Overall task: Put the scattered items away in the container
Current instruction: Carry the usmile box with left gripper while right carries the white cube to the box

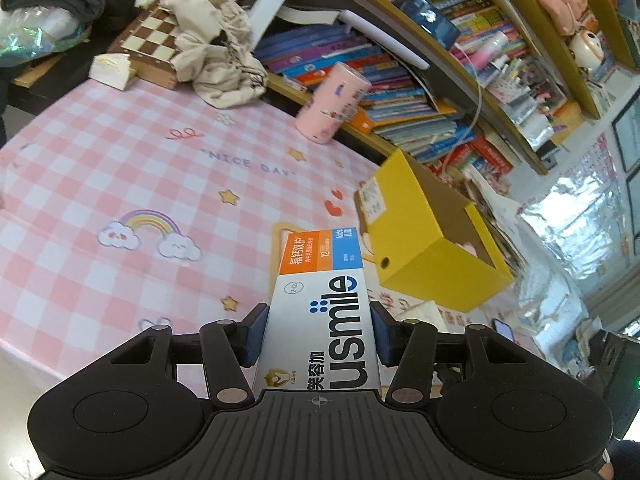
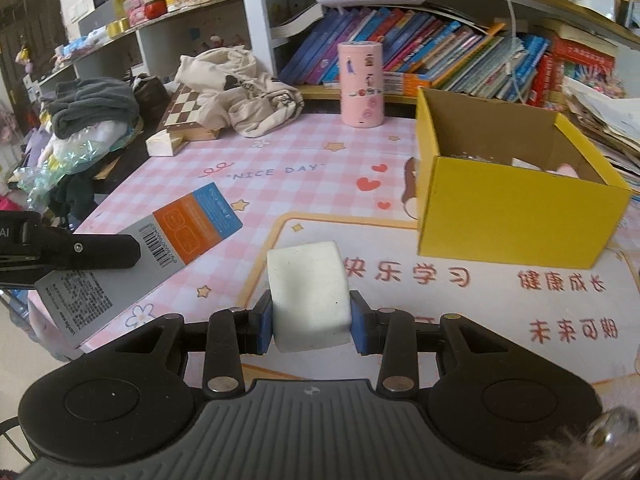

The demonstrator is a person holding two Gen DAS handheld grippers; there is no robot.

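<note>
Above the pink checked mat, the left gripper is pinching a toothpaste box across its width, long axis running toward twelve o'clock, while the right gripper is clamping a white block. The yellow container is lying open-topped at about two o'clock from both tools. Judging by both views, the right hand is probably nearer.

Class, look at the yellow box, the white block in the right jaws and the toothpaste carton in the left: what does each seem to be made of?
Yellow box: cardboard, matte yellow outside, plain brown inside with folded flaps.
White block: probably foam or sponge, matte with rounded edges; cannot be sure.
Toothpaste carton: thin printed card, slightly glossy, with sharp creased edges and a barcode on its back.
</note>
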